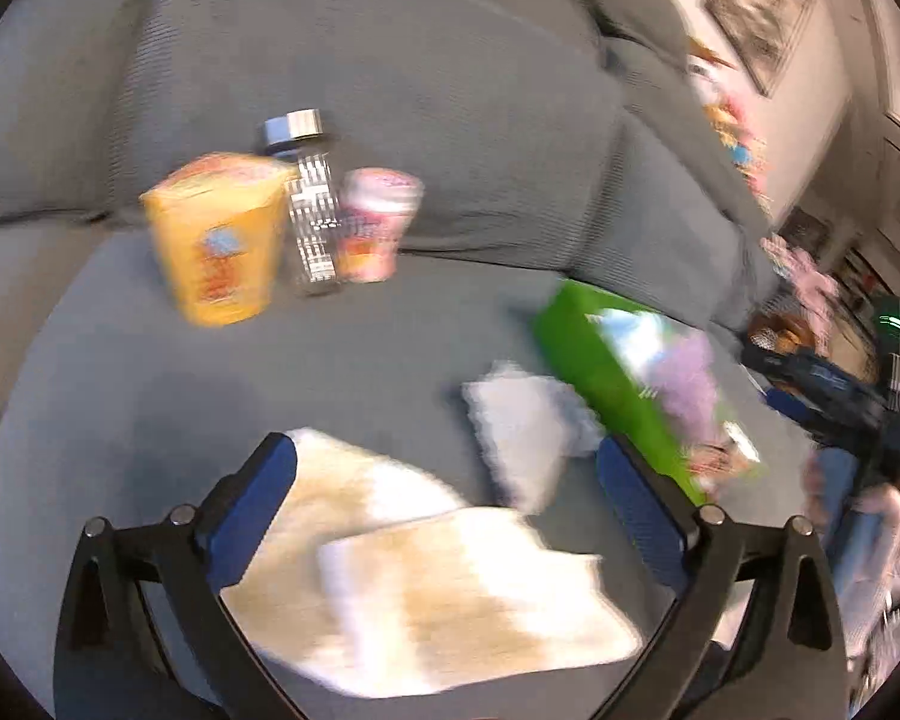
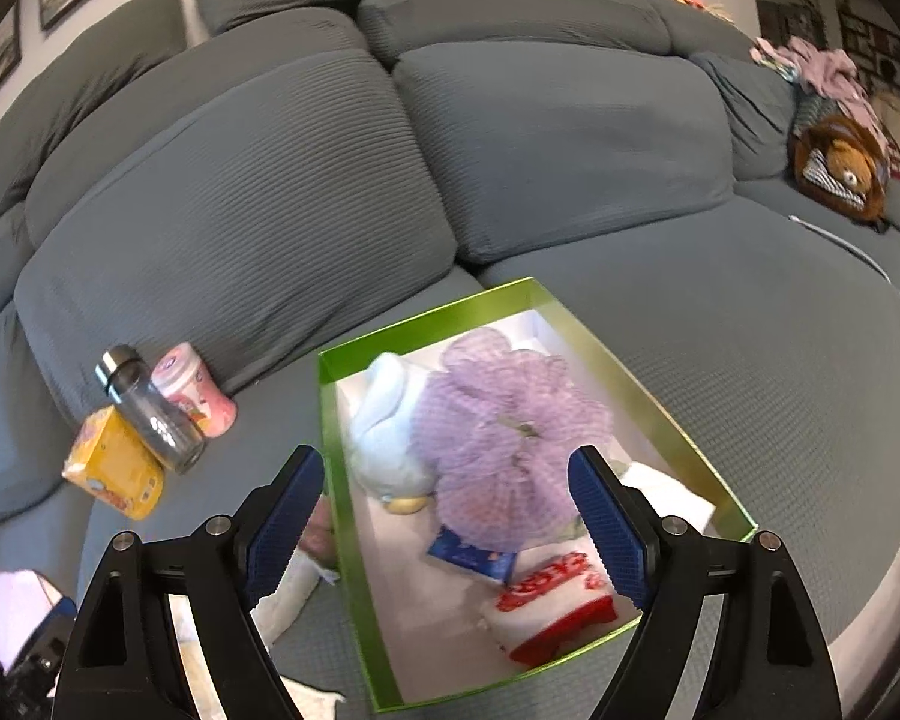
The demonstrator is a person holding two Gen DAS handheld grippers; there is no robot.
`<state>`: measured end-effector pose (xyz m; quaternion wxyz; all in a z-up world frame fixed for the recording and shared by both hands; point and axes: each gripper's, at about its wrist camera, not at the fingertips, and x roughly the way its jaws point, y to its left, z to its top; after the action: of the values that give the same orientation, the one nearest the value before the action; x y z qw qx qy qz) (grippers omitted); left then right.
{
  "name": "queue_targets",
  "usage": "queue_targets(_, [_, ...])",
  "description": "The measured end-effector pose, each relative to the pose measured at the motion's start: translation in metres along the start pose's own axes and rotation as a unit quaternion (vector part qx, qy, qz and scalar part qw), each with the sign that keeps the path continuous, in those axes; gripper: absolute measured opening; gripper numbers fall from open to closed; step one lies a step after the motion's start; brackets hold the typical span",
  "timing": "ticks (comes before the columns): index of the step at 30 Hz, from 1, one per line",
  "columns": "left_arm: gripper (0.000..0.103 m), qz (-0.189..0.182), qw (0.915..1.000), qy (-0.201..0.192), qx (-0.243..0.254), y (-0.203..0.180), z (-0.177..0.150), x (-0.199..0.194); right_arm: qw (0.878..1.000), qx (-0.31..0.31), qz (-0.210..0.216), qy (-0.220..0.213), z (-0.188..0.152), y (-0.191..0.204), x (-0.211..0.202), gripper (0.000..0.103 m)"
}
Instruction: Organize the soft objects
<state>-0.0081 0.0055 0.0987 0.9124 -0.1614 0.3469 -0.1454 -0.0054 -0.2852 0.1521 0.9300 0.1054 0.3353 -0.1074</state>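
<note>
Box [image 2: 330,420] contents, right-wrist view only.

So the box [image 2: 354,540] sits on the sofa seat [image 2: 750,360], with a mesh pouf [image 2: 498,438] in it, a plush [image 2: 384,420] at its 9 o'clock and a packet [image 2: 552,606] at 6. A carton [image 2: 114,468], bottle [image 2: 150,414] and cup [image 2: 195,390] cluster at the box's 9 o'clock, against the back cushion [image 2: 240,210].

The left gripper [image 1: 447,498] hangs over a grey sofa [image 1: 360,60], jaws wide apart. A cream towel [image 1: 426,588] lies between and below its fingers, untouched by the pads. Just ahead lies a small white cloth [image 1: 522,426], beside the right finger. Ahead to the right sits a green box [image 1: 600,360]. Further ahead, left, stand a yellow pack [image 1: 219,240], a bottle [image 1: 309,204] and a pink cup [image 1: 375,225].
</note>
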Motion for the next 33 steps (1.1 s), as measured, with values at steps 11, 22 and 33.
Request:
queue_targets(11, [0.100, 0.072, 0.9907, 0.005, -0.115, 0.066, -0.006, 0.000, 0.987, -0.074, 0.137, 0.039, -0.019, 0.079, 0.012, 0.084])
queue_targets(22, [0.100, 0.114, 0.9885, 0.021, -0.096, 0.069, -0.011, 0.005, 0.974, -0.183, -0.007, 0.135, -0.079, 0.146, 0.098, 0.084])
queue_targets(33, [0.099, 0.129, 0.9863, 0.016, -0.102, 0.072, -0.011, 0.002, 0.974, -0.185, -0.039, 0.127, -0.090, 0.141, 0.125, 0.056])
